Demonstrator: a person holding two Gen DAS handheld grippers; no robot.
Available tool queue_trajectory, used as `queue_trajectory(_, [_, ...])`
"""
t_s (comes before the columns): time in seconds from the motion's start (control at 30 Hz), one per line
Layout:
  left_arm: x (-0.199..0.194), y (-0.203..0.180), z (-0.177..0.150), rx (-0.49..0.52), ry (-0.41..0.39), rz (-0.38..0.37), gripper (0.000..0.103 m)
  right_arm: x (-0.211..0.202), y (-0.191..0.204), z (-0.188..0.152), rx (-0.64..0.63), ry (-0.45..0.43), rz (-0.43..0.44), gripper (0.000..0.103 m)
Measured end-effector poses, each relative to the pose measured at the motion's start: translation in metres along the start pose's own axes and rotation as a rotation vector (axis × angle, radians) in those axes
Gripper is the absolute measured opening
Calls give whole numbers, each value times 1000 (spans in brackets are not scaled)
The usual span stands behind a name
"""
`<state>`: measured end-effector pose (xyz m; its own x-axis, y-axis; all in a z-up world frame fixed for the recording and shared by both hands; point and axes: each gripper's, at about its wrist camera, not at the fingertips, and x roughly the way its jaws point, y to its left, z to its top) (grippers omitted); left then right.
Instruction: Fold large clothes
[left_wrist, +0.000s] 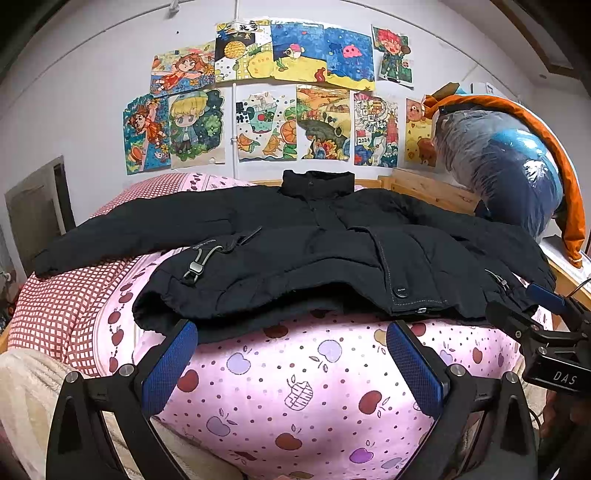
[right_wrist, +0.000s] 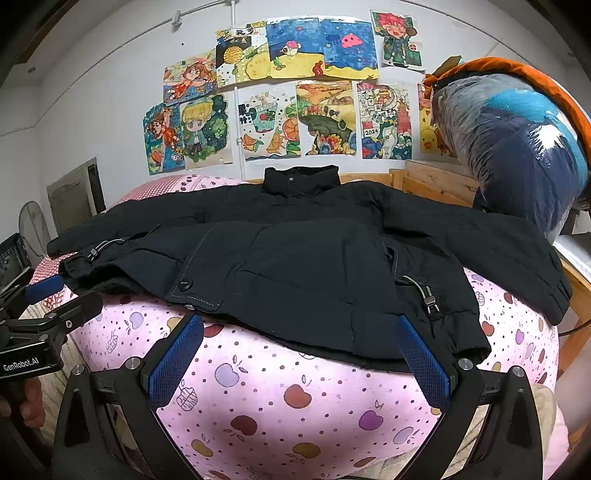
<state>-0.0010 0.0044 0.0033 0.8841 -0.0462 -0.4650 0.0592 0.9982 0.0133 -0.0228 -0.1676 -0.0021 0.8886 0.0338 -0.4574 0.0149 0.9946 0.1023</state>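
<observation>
A large black padded jacket (left_wrist: 295, 243) lies front up on the bed, collar toward the wall and both sleeves spread wide; the same jacket (right_wrist: 306, 266) fills the middle of the right wrist view. My left gripper (left_wrist: 291, 343) stands open just short of the jacket's hem, over the pink quilt, with nothing between its blue pads. My right gripper (right_wrist: 301, 339) is open too, its right fingertip (right_wrist: 410, 332) at the hem's edge. Each gripper shows at the other view's side: the right gripper (left_wrist: 532, 306) and the left gripper (right_wrist: 59, 295).
The pink apple-print quilt (left_wrist: 295, 387) covers the bed, with a red checked cover (left_wrist: 55, 306) at the left. A plastic-wrapped bundle with an orange cloth (left_wrist: 509, 173) stands at the back right on the wooden bed frame (left_wrist: 432, 188). Drawings (left_wrist: 280, 92) hang on the wall.
</observation>
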Motion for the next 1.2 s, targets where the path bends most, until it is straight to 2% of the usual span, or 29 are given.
queue_trajectory(1.2, [3,7,-1,-13,5,5,103,0,3,-1,-2,3,-4,102])
